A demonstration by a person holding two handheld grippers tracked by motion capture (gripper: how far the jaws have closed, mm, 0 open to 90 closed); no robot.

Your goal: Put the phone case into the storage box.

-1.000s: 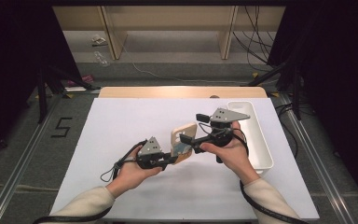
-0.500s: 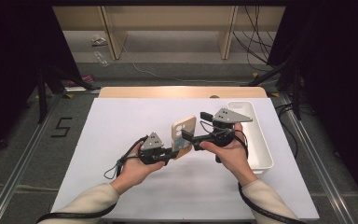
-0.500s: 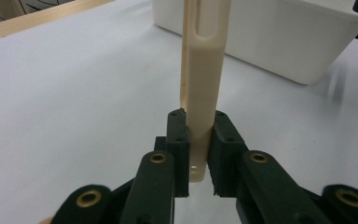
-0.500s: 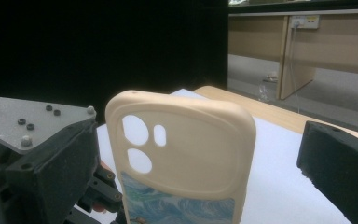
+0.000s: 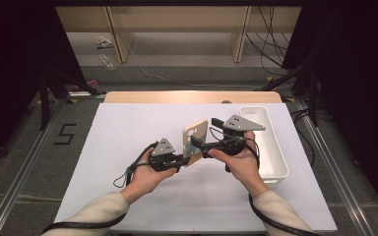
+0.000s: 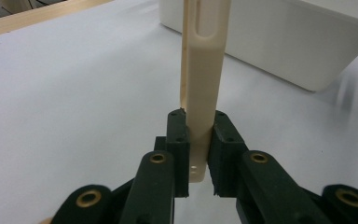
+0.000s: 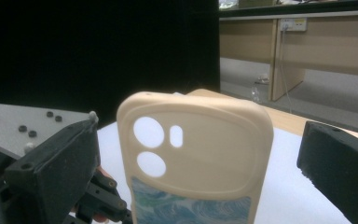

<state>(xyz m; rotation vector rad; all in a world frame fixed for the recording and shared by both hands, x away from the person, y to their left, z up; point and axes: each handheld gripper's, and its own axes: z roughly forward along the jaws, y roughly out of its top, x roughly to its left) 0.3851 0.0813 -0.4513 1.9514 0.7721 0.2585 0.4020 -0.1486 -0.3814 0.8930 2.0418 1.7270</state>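
Note:
A cream phone case [image 5: 196, 137] stands upright on its end above the white tabletop [image 5: 128, 123]. My left gripper [image 5: 189, 156] is shut on the case's lower edge; in the left gripper view both pads [image 6: 177, 135] press the thin edge of the case [image 6: 204, 70]. In the right gripper view the case [image 7: 196, 154] faces me, showing three camera cutouts and a blue-green wave picture low down. My right gripper [image 5: 206, 133] is open, its jaws standing wide on either side of the case without touching it.
A long white bin [image 5: 270, 147] stands at the right side of the table, just behind the right hand. A wooden strip [image 5: 192, 97] runs along the table's far edge. Cables trail from both grippers across the near tabletop.
The case has swung from a slanted pose to upright. The left gripper shifted slightly up and right with it. The right hand stayed put.

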